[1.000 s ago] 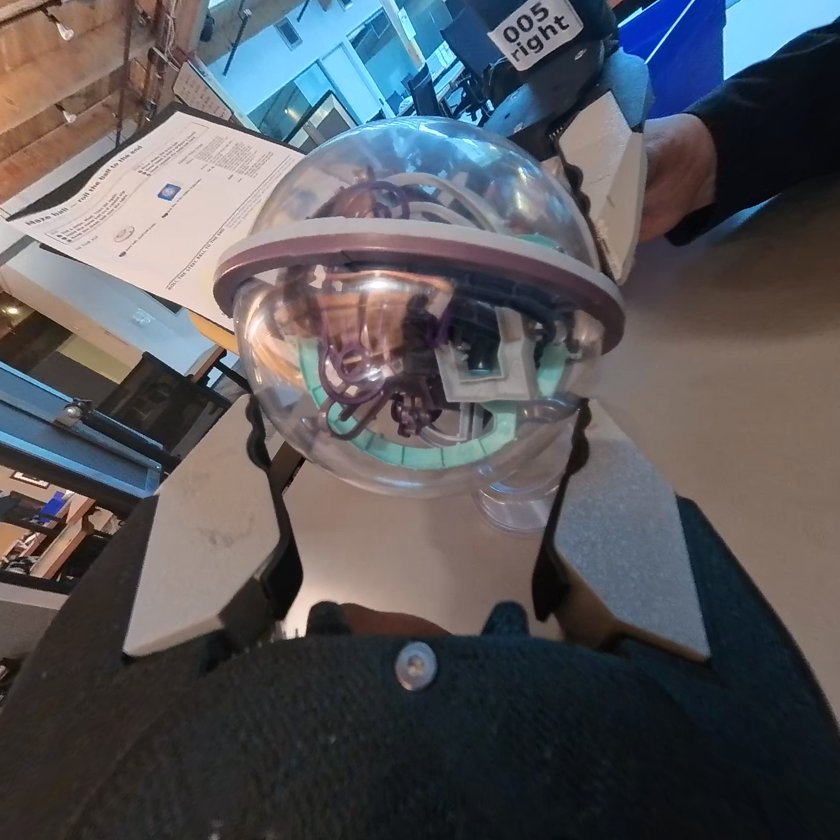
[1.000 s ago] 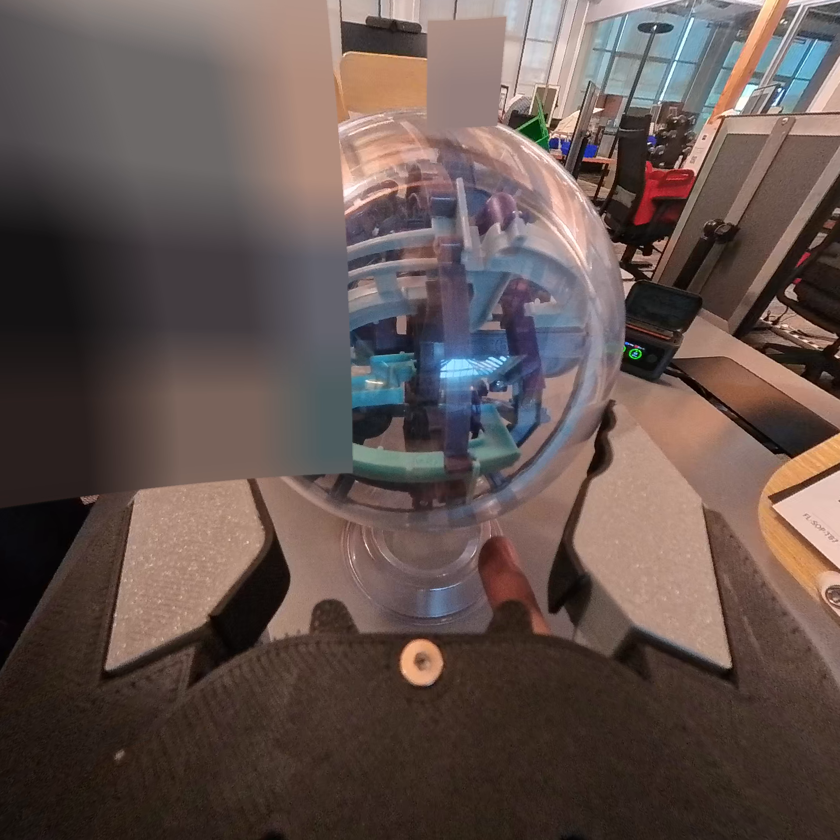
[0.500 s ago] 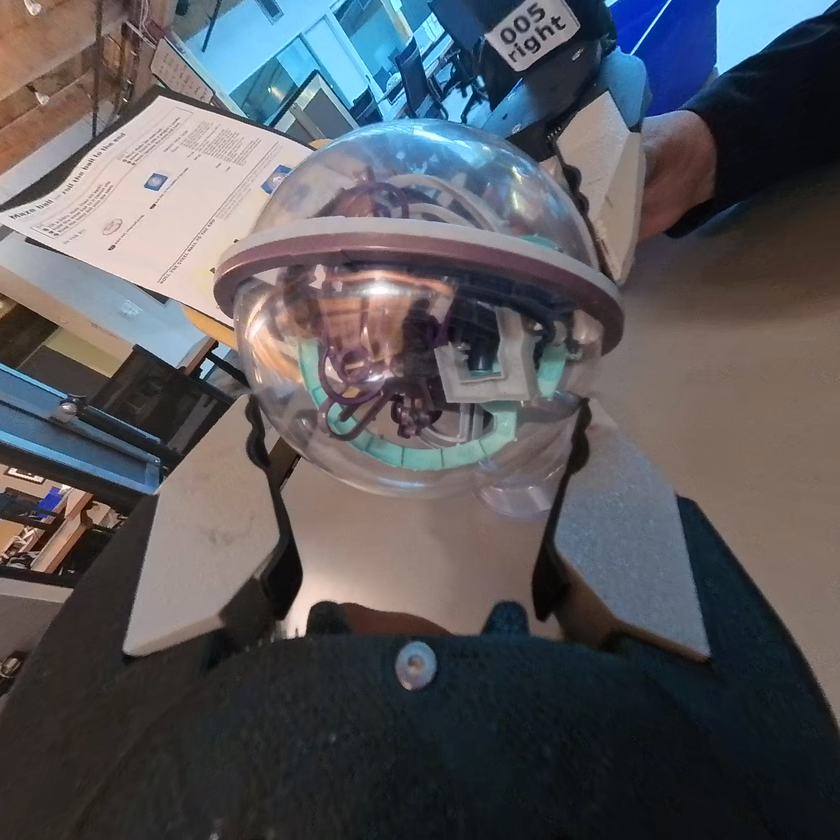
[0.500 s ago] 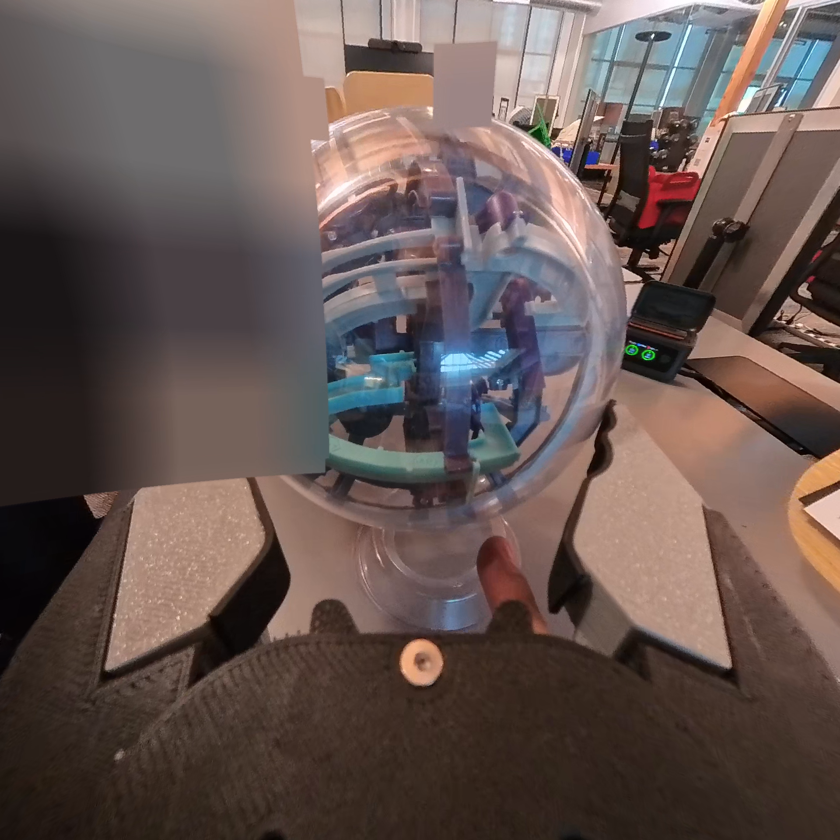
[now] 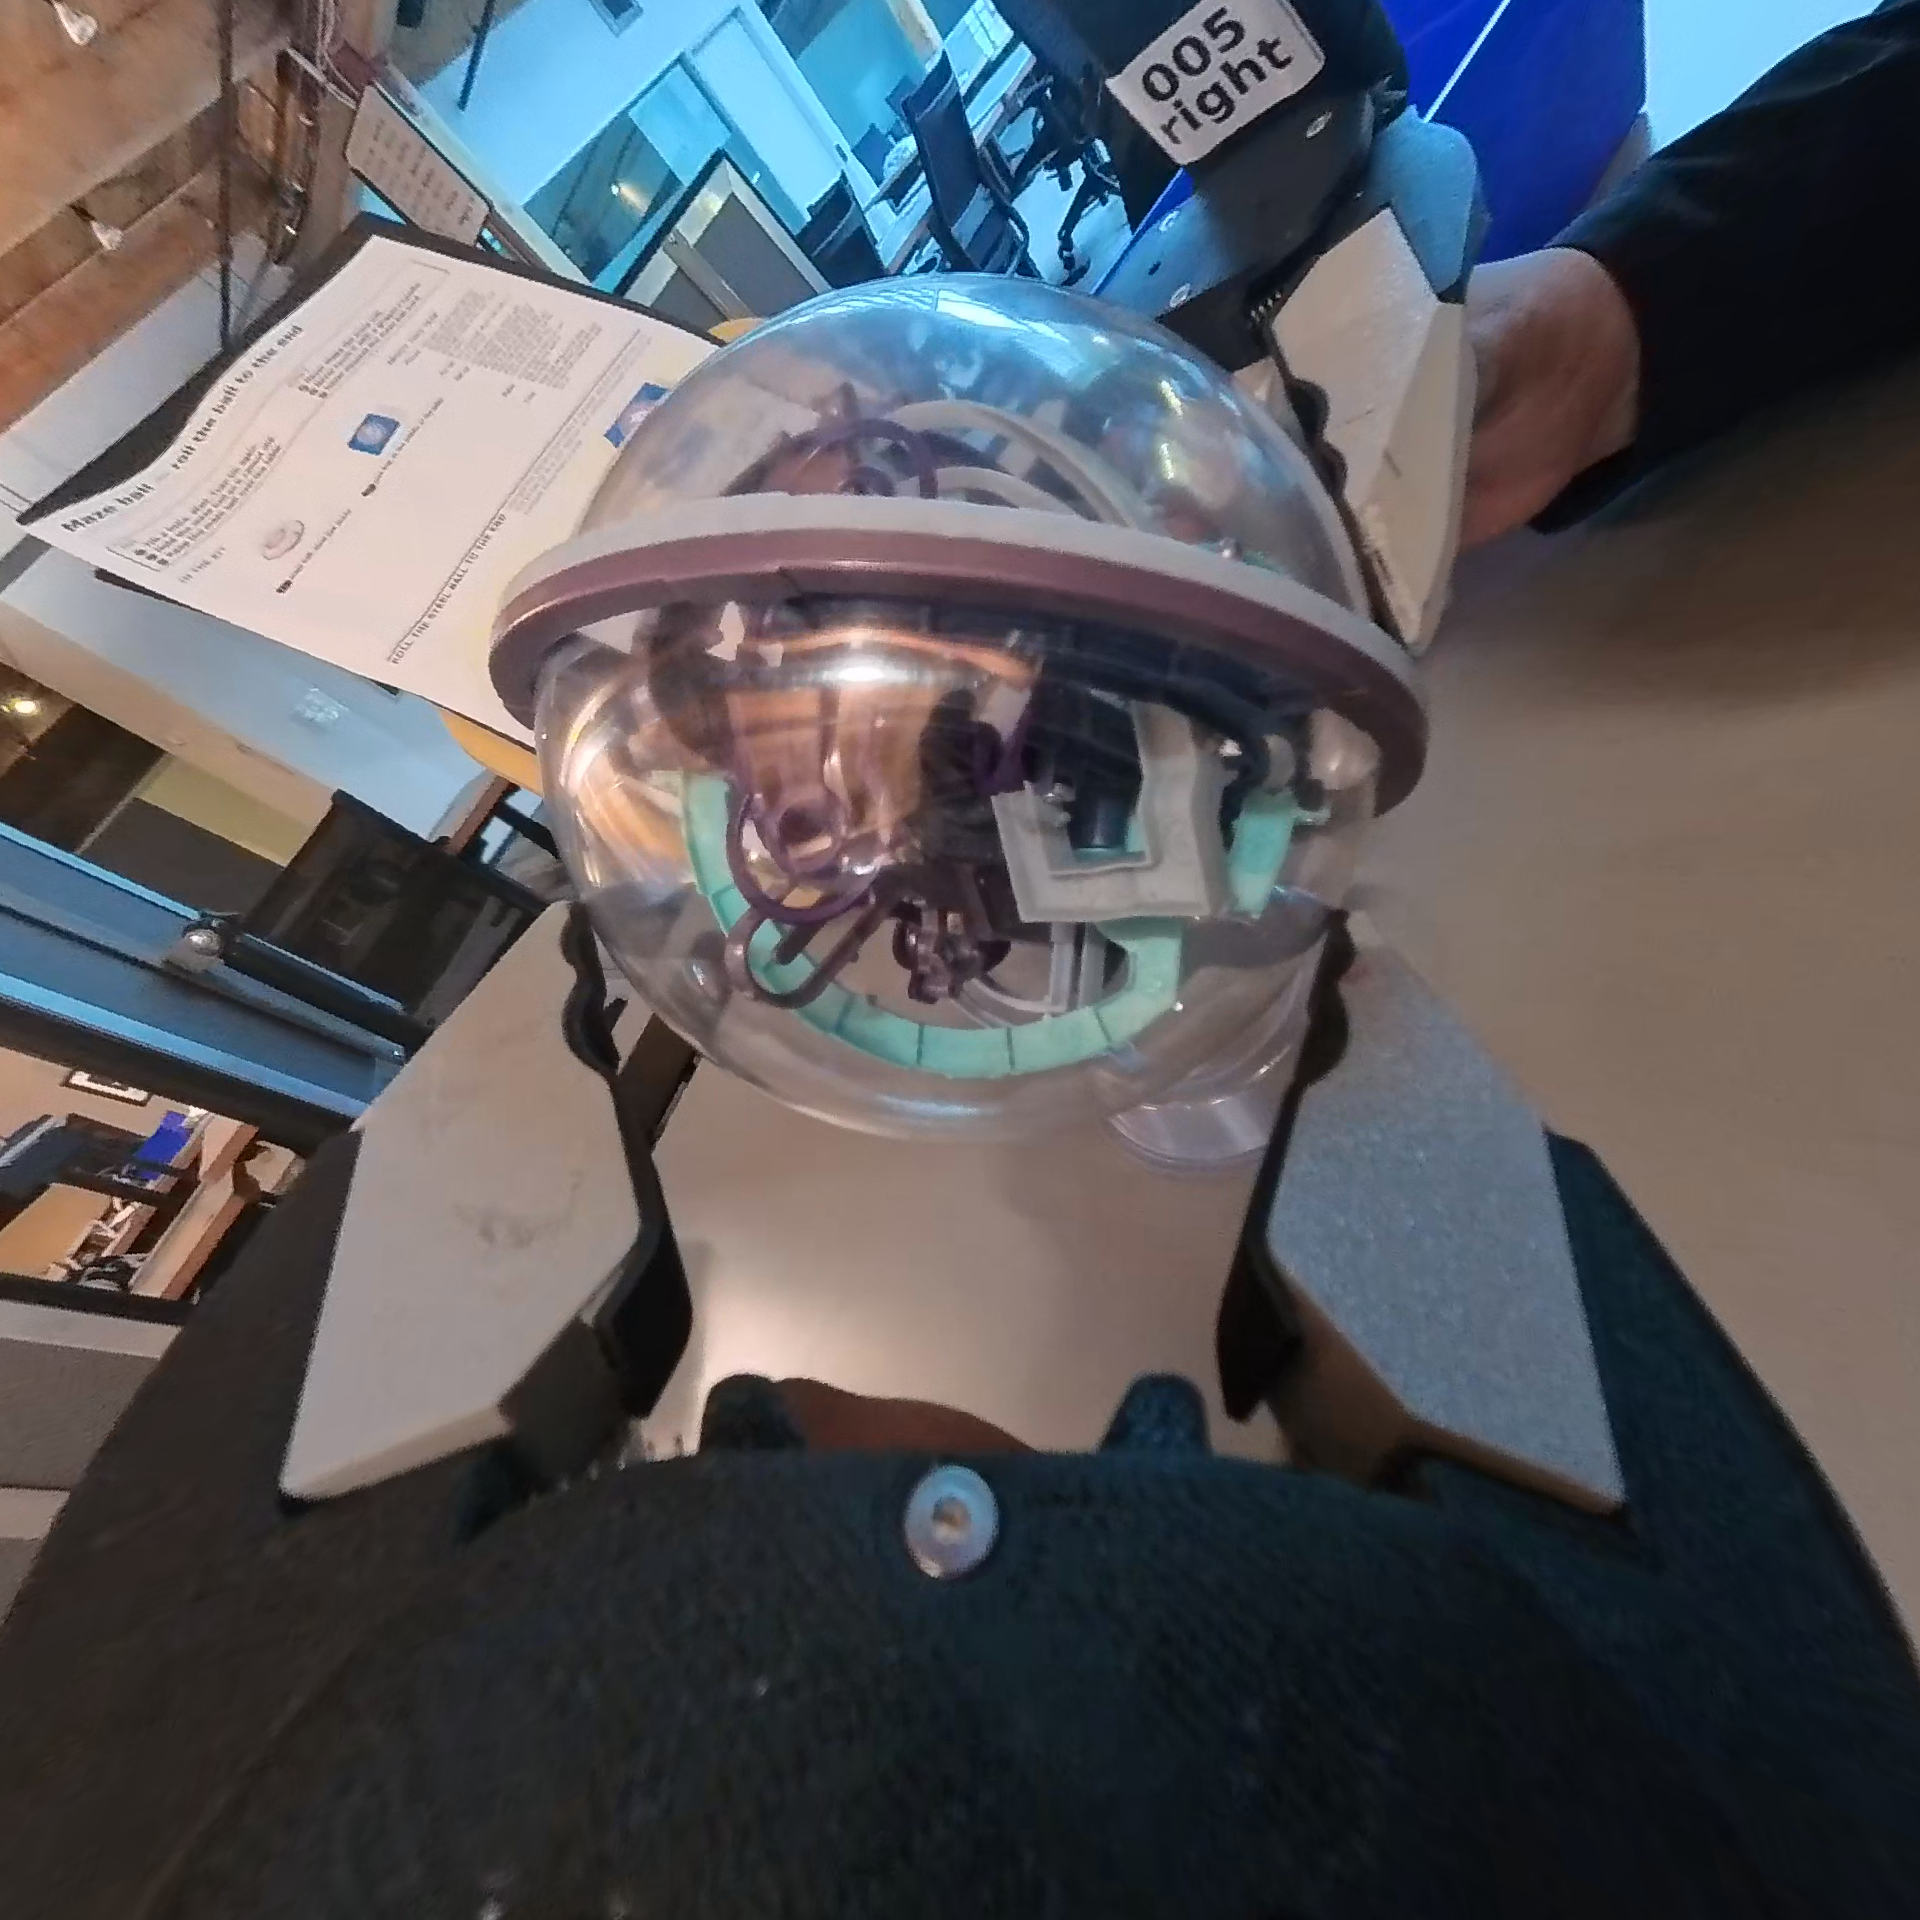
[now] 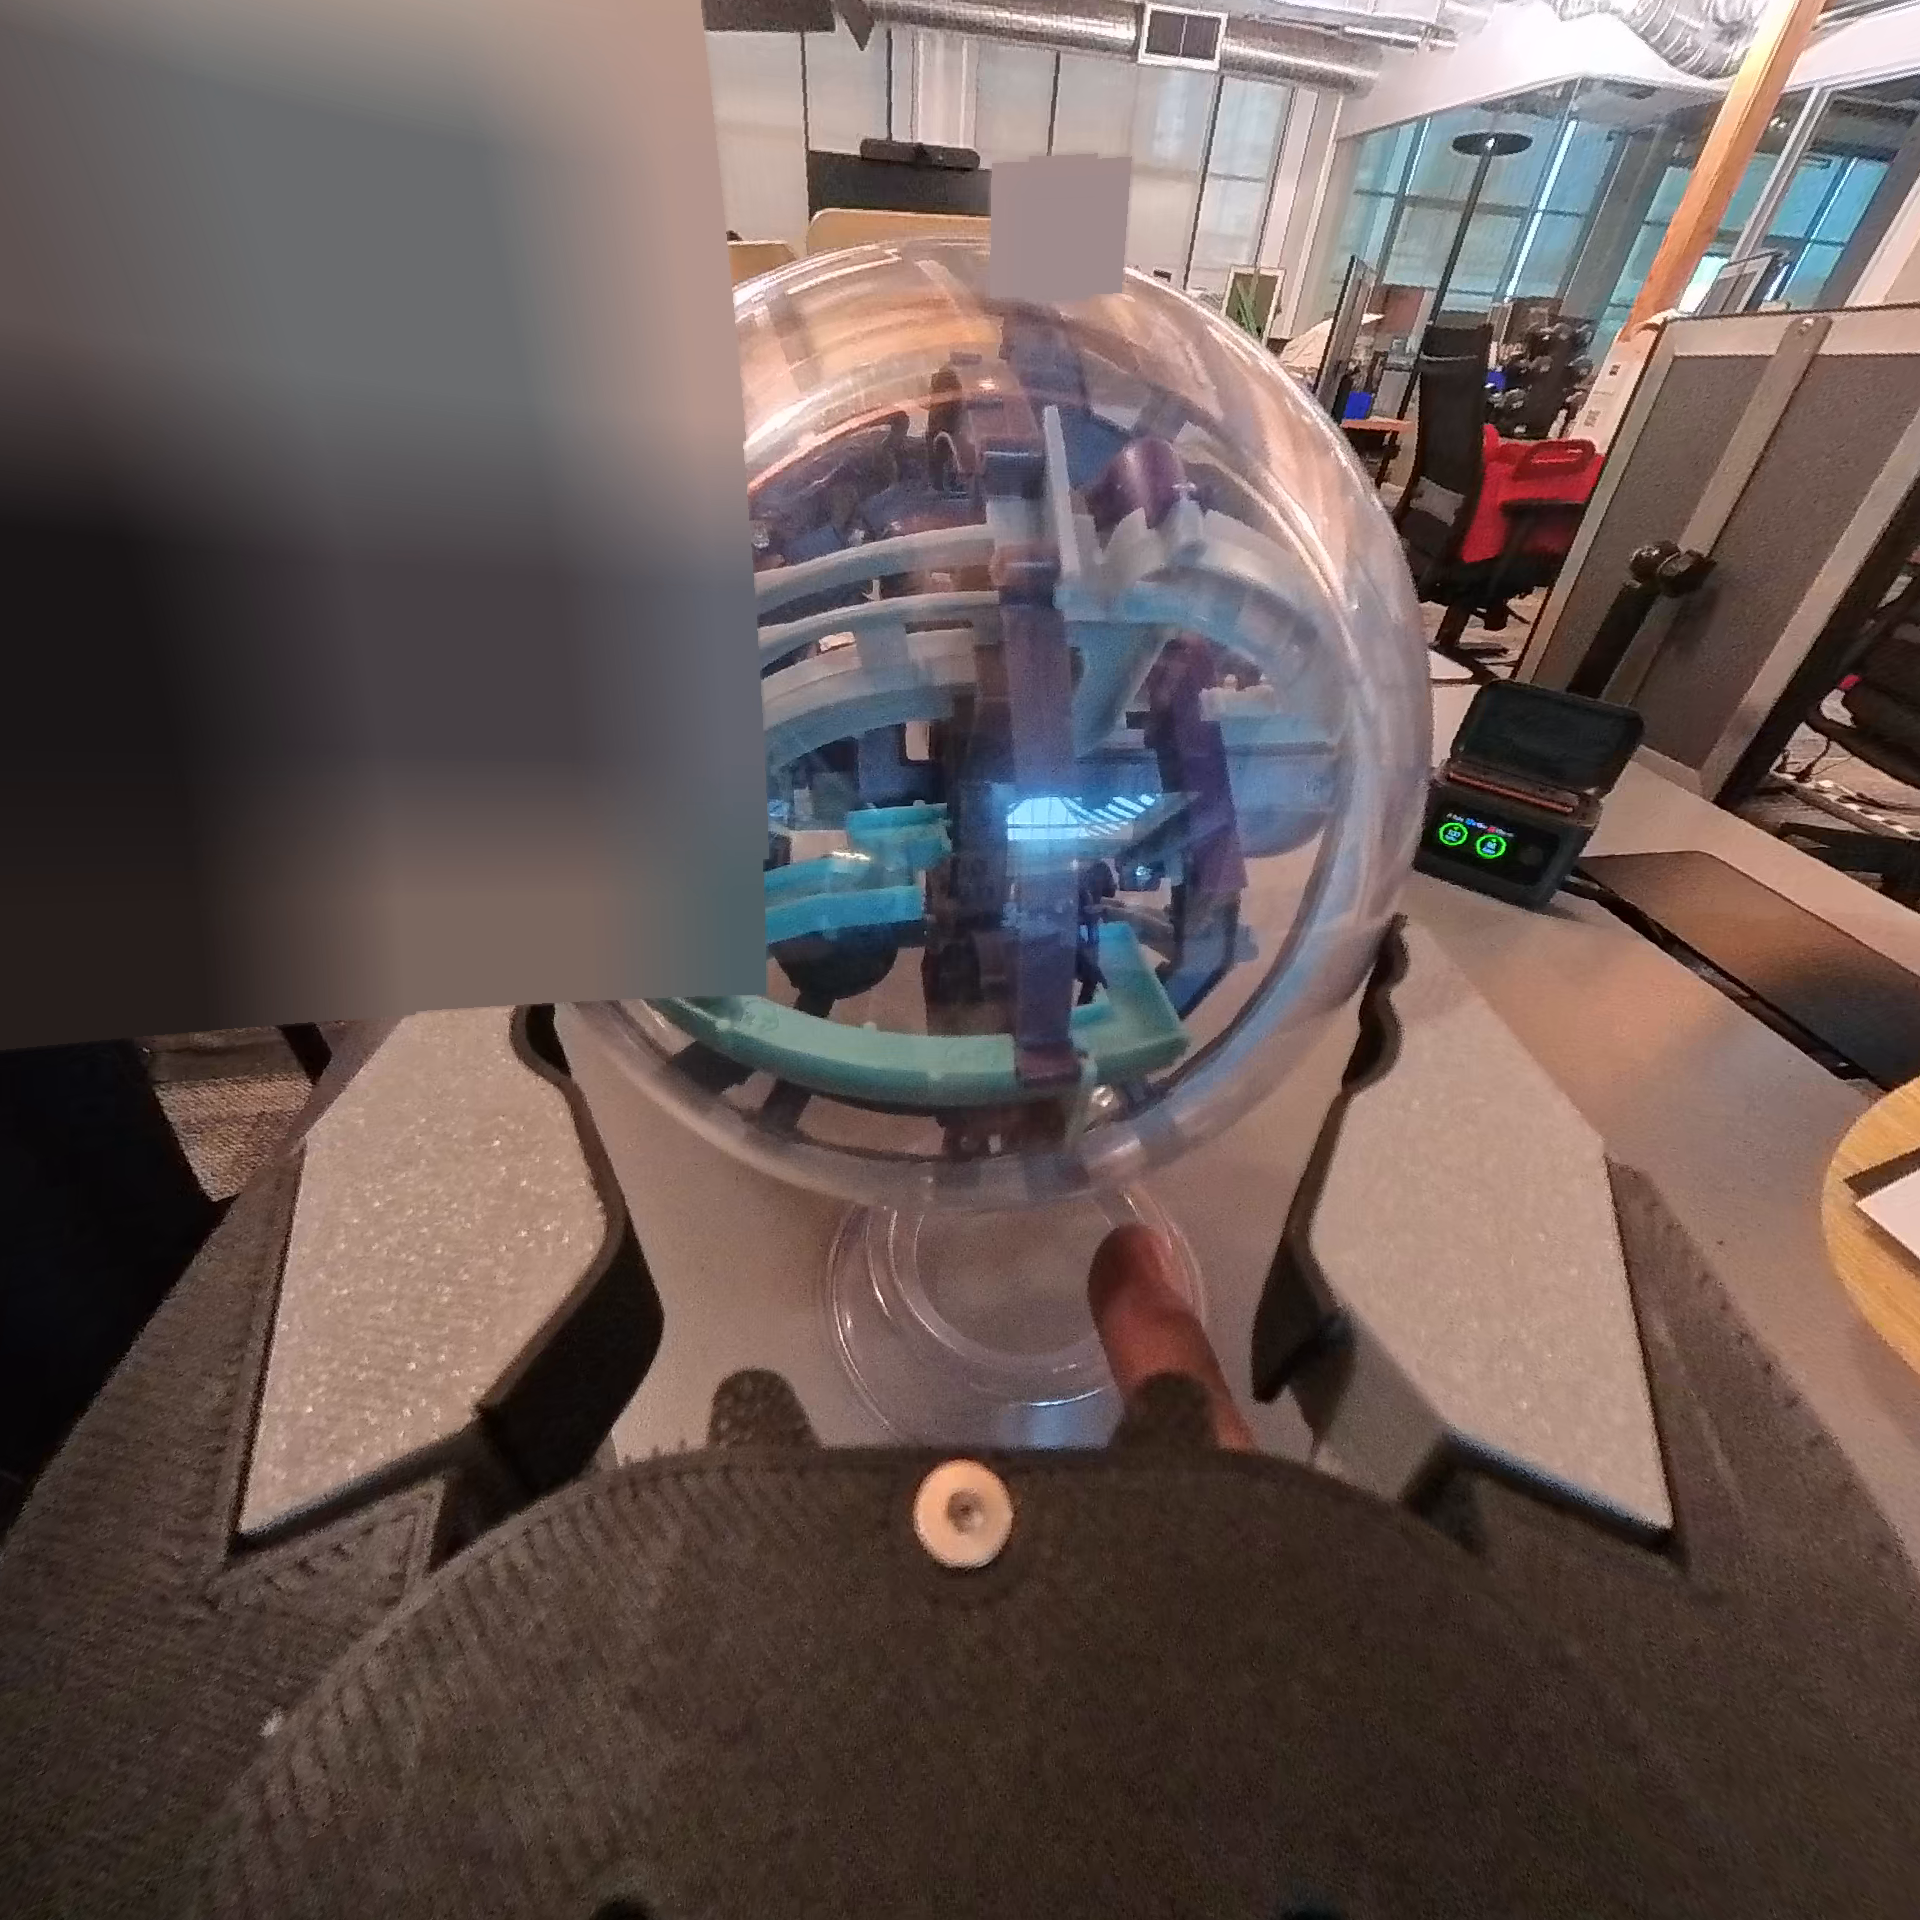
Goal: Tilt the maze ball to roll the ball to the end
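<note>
The maze ball (image 5: 956, 727) is a clear sphere with a purple-grey equator ring and teal, grey and purple tracks inside. It is held just above its clear stand (image 5: 1195, 1132) on the table. My left gripper (image 5: 956, 966) is shut on the sphere's lower half. My right gripper (image 6: 961, 1003) is shut on the sphere (image 6: 1091, 727) from the opposite side, and it also shows in the left wrist view (image 5: 1382, 416). The stand (image 6: 987, 1320) sits below the sphere. I cannot pick out the small ball inside with certainty.
A printed sheet on a clipboard (image 5: 364, 447) lies beyond the sphere. A dark case with green lights (image 6: 1507, 810) and a black mat (image 6: 1766, 914) are at the right. A round wooden board (image 6: 1881, 1226) is at the right edge. A fingertip (image 6: 1143, 1309) rests by the stand.
Both grippers have turned and tilted the sphere a little while still gripping it. The background has shifted in both views, and the stand sits lower in the right wrist view.
</note>
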Tool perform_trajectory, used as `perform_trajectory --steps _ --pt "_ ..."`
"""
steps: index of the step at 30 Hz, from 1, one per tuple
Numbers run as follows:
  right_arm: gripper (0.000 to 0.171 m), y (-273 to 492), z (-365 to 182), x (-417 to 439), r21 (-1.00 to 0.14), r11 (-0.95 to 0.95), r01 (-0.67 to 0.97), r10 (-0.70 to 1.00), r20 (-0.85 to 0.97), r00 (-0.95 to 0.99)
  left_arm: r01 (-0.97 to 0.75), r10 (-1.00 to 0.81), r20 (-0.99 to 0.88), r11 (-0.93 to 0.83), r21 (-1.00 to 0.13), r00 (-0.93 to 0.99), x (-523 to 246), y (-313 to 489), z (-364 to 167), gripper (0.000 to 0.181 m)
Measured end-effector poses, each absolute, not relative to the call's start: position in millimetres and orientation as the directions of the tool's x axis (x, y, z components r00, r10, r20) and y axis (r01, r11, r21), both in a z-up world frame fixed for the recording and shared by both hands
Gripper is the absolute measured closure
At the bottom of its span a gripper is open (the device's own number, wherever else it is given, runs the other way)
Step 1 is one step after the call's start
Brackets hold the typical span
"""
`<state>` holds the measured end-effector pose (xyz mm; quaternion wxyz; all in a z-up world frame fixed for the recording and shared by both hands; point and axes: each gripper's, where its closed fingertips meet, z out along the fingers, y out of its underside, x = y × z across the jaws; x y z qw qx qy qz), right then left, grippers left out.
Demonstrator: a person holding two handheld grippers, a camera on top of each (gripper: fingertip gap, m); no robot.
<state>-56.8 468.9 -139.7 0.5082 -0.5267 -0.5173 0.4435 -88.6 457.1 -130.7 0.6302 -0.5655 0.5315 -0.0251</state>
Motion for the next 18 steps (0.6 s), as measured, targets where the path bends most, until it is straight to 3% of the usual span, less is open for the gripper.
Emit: perform_trajectory --steps 1,18 --pt "0.024 468.6 -139.4 -56.7 -0.994 0.053 0.094 0.996 0.06 0.071 -0.57 -0.632 -0.643 0.36 -0.739 0.434 -88.5 456.8 -130.4 0.049" --pt "0.023 467.2 -143.7 -57.9 -0.995 0.011 0.097 0.998 0.017 0.064 -0.579 -0.65 -0.626 0.333 -0.744 0.431 -88.9 455.2 -132.5 0.048"
